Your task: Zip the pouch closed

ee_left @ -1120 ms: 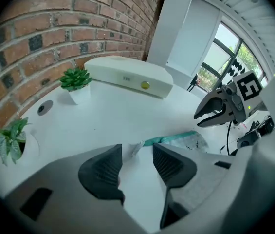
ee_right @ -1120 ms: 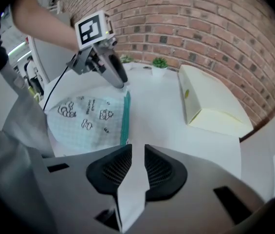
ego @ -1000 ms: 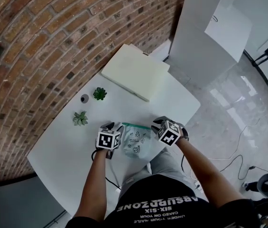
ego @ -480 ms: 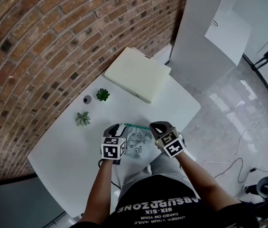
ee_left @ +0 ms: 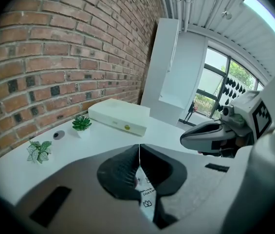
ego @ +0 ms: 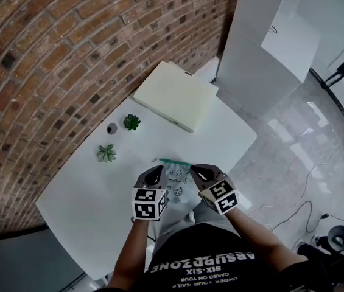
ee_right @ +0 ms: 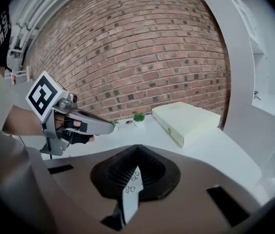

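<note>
Table (ego: 86, 193), white: lies under the work. Pouch (ego: 176, 180), clear film with small printed figures: held up over the table's near edge, the left gripper (ego: 153, 176) clamped tight on its 9 o'clock edge and the right gripper (ego: 201, 174) clamped tight on its 3 o'clock edge (film shows pinched between both pairs of jaws in the gripper views). Green zip strip (ego: 173, 161): long axis 9-to-3 along the pouch's far edge, at 12 o'clock from both jaws and, by appearance, about equally near each.
</note>
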